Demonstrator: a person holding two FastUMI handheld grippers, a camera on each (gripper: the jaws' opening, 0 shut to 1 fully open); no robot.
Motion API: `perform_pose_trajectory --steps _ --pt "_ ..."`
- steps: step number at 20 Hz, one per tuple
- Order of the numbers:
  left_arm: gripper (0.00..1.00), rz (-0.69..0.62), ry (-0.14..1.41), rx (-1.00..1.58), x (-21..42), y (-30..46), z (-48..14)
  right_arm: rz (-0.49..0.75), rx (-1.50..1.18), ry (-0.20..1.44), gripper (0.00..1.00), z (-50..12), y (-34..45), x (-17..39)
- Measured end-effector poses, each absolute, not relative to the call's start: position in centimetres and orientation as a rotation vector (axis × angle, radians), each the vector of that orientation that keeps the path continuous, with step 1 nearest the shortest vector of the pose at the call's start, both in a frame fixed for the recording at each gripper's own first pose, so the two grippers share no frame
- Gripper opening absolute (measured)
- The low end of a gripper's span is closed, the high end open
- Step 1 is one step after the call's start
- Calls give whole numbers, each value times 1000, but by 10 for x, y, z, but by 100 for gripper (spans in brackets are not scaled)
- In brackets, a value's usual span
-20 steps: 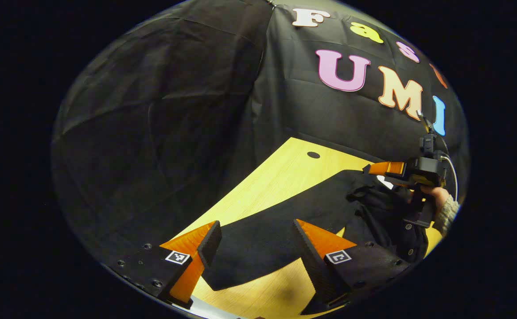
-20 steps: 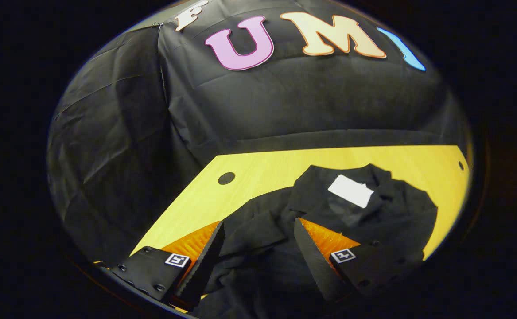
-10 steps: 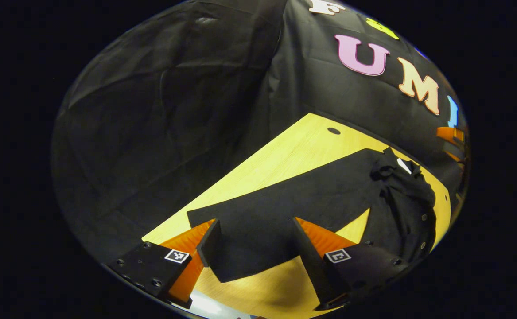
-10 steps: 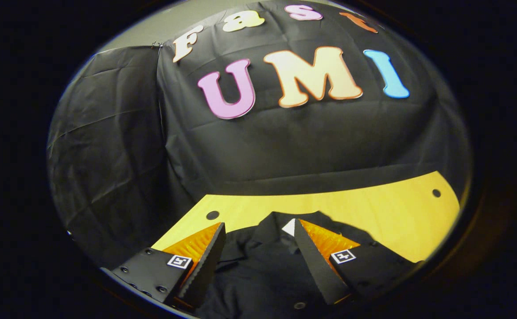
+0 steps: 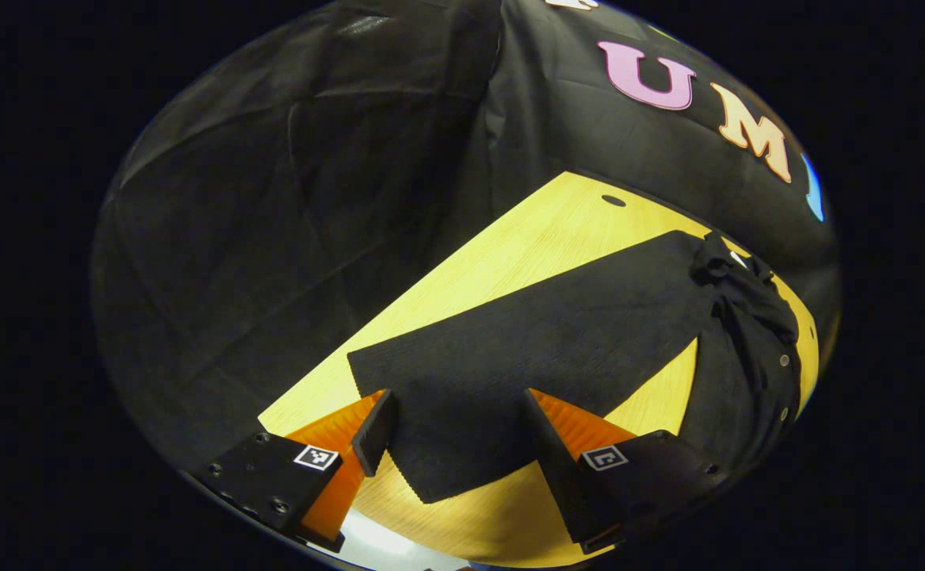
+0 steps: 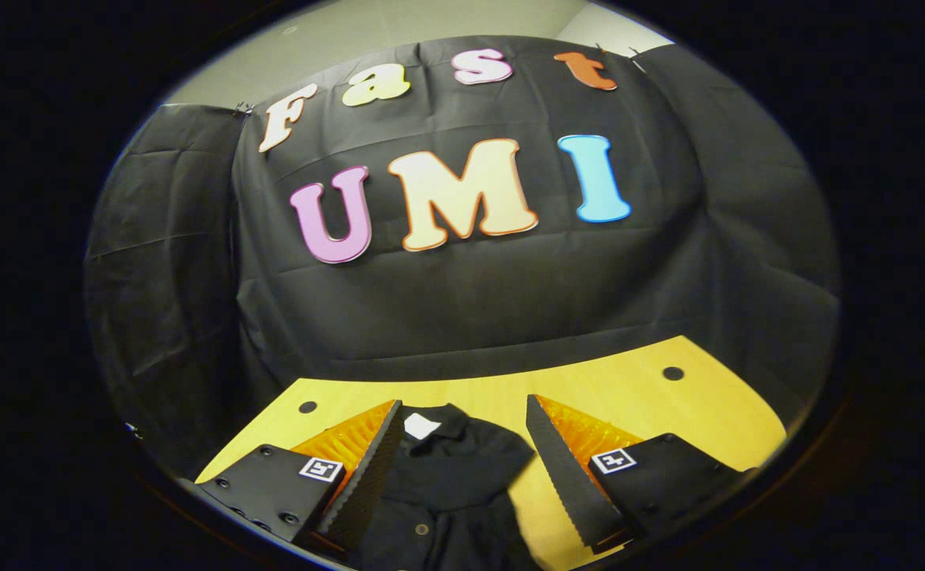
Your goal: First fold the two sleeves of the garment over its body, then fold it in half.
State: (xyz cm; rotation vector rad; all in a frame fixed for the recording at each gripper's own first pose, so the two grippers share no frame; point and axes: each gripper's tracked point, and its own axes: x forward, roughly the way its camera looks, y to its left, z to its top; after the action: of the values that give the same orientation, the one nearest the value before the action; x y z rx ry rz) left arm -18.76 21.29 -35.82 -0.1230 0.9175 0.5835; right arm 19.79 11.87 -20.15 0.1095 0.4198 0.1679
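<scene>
On table (image 5: 510, 262), black garment (image 5: 747, 349) lies flat, left sleeve (image 5: 525, 357) stretched out toward left gripper (image 5: 450, 432); jaws open, now straddling cuff. Right gripper (image 6: 462, 456), jaws open and empty, has backed off collar. Sleeve fold likely next

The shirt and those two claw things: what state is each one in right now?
Black garment: lying on the wooden table, bunched near the collar, not folded in half.
Sleeve: stretched out flat, not folded over the body.
Left gripper: open, its fingers either side of the sleeve's end.
Right gripper: open, above the collar, holding nothing.
</scene>
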Motion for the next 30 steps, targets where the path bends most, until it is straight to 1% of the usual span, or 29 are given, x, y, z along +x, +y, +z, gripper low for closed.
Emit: perform_pose_trajectory --steps 2,3,4,7,9,10,11,12,14,15,16,17,18,20,24,27,30 --pt "94 570 920 -88 -187 211 -359 123 114 414 98 -196 94 188" --pt "95 567 916 -82 -186 211 -359 106 121 417 100 -194 85 181" --pt "94 565 912 -84 -187 210 -359 93 126 419 97 -191 76 173" --pt "93 572 896 -90 -187 212 -356 61 116 411 97 -181 51 150" --pt "88 552 891 -82 -182 205 -358 38 100 401 97 -175 34 135" --pt "83 546 894 -77 -179 200 -359 27 94 395 97 -172 26 127" --pt "69 535 892 -76 -175 195 -362 16 92 391 92 -170 18 120" --pt "57 528 893 -76 -174 193 -361 8 90 387 97 -169 11 114" --pt "33 504 897 -72 -169 184 -362 -13 76 398 97 -172 -3 101" --pt "15 496 905 -53 -167 183 -363 -20 68 404 92 -173 -10 94" --pt "8 483 920 -23 -167 182 -364 -26 63 406 98 -174 -13 89" --pt "2 473 931 17 -168 182 -364 -31 62 406 98 -175 -17 83" --pt "0 468 944 58 -168 183 -365 -36 65 406 98 -176 -20 78" --pt "0 446 964 102 -168 182 -365 -49 70 413 97 -182 -27 68" --pt "0 382 968 16 -147 152 -355 -68 66 431 98 -192 -38 55" --pt "0 325 917 21 -120 131 -331 -91 52 454 97 -202 -49 46" --pt "0 224 850 44 -72 95 -304 -117 68 454 97 -205 -58 39"
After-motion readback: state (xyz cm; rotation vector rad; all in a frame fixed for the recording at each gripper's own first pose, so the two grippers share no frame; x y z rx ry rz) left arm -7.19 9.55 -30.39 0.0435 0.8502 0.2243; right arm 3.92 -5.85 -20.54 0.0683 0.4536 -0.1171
